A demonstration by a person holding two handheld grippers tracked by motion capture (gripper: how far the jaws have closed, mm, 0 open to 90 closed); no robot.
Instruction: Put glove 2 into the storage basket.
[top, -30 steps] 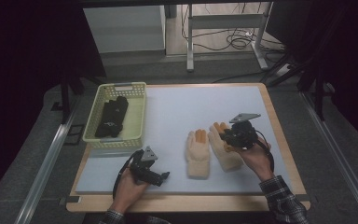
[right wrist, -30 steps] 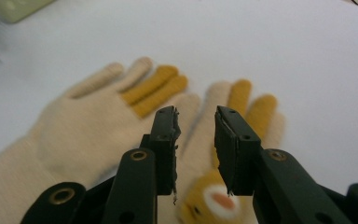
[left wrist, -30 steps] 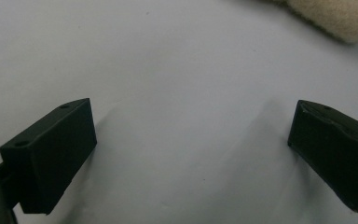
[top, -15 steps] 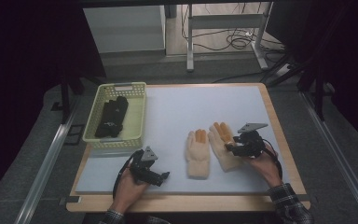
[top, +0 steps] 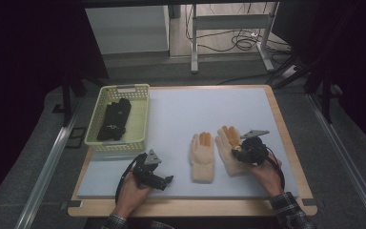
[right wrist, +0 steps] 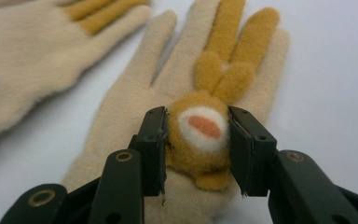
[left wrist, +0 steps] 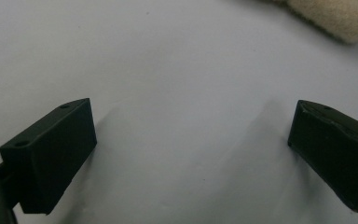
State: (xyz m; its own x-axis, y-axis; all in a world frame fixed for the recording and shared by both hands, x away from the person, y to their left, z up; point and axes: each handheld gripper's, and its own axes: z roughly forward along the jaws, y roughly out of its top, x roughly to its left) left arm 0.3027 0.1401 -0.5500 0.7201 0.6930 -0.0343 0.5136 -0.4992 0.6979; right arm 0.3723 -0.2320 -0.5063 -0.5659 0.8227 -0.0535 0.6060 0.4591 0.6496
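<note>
R gripper point(right wrist: 196, 140) down on right-hand glove point(top: 228, 150), jaws just been closing, now pinched on plush animal-face patch point(right wrist: 200, 135) on glove's back. Glove lies flat on white mat point(top: 181, 114), right of mat centre, long axis running away from person, fingers far, cuff near. Twin glove point(top: 203, 156) just beside it, on its left, parallel. L gripper point(top: 153, 175) parked on mat near front edge, jaws wide, nothing between; well apart from gloves. R hand point(top: 267, 174) clearly nearer. Basket point(top: 140, 119) w/ dark gloves point(top: 114, 118) sits far left, so judged carry = leftward across mat.

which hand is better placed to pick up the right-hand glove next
Right. The right tongs already straddle the animal face on the right glove, jaws just closing against it. The left tongs stand open over bare mat, beside the other glove.
</note>
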